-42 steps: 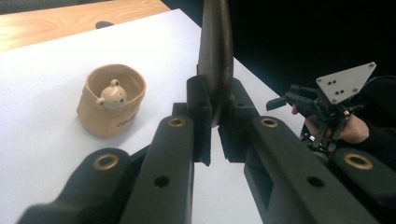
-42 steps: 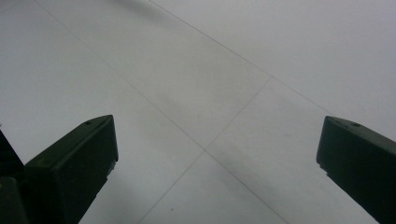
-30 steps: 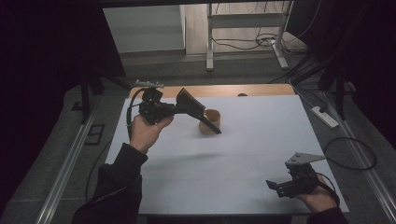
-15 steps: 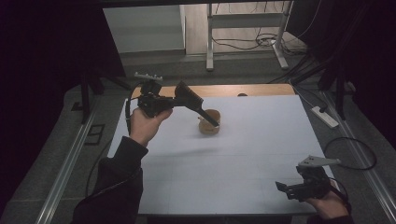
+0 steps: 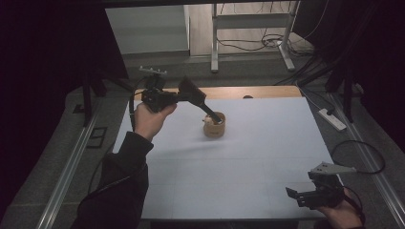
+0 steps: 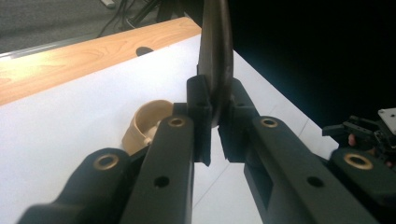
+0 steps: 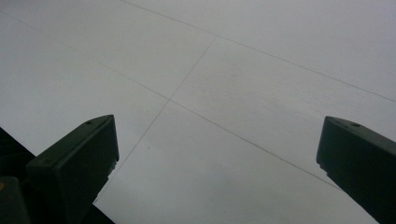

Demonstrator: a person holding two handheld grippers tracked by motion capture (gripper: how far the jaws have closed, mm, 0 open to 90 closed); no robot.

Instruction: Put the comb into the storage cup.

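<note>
Evidently the left gripper (image 5: 198, 98) has its jaws clamped tight on a dark, flat-handled tool (image 6: 215, 60) — a spoon or small scoop, the working end too dim to name — and the grip sits on the broad handle so that the thin end slants down into the cup. That small tan cup (image 5: 214, 125) stands upright on the white sheet (image 5: 267, 157), toward twelve o'clock and a little to eleven of its middle; the tool's tip is at or just inside its rim, which looks like stirring or scooping work, though what is inside I cannot tell. In the left gripper view the cup's rim (image 6: 152, 114) peeps out at ten o'clock from the jaws. The right gripper (image 5: 305, 196) rests down at five o'clock of the sheet, well apart from the cup, jaws wide and holding nothing — probably parked out of the way.

Counted: one cup, one tool, two grippers, one sheet, with a strip of wooden tabletop (image 5: 258, 91) along its far edge.
</note>
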